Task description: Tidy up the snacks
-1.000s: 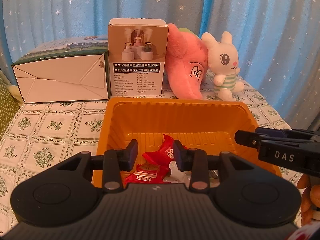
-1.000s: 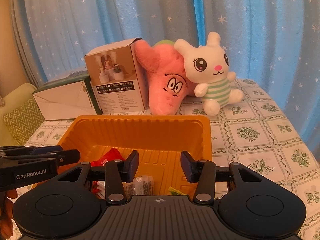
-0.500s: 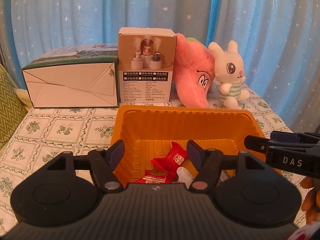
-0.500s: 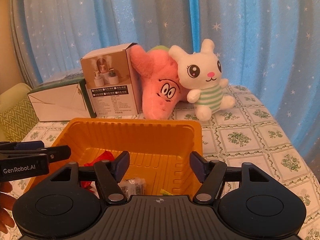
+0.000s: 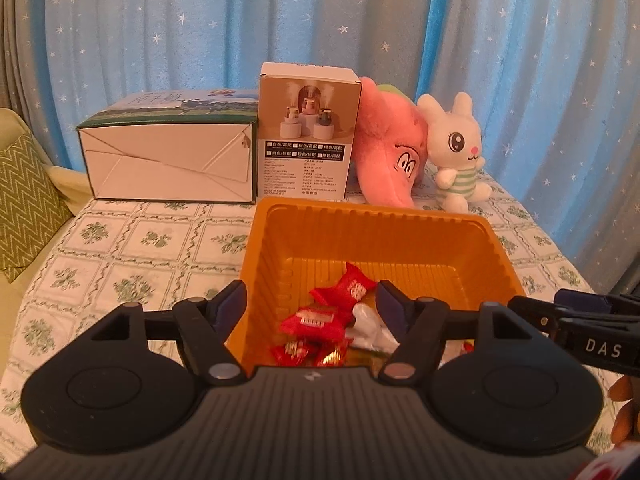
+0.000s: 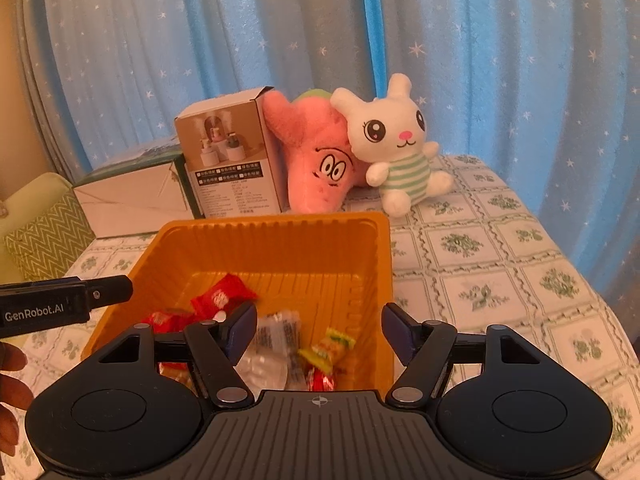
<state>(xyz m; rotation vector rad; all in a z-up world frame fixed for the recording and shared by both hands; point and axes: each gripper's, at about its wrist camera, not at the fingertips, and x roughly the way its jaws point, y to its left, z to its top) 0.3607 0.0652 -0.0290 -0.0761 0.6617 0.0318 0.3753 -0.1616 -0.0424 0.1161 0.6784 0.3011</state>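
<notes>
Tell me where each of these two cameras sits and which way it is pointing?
Left wrist view: on the left gripper, facing the orange tray and the boxes; the right gripper enters at the right edge.
Right wrist view: on the right gripper, facing the tray from its right side; the left gripper and some fingers show at the left.
Both share the tray, red snack packets, white bunny and blue curtain.

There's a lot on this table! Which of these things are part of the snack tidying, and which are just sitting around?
Part of the job:
orange tray
red snack packets
clear-wrapped snack
yellow-green snack packet
left gripper, open
right gripper, open

Just sitting around:
white bunny plush
pink star plush
humidifier box
white carton
</notes>
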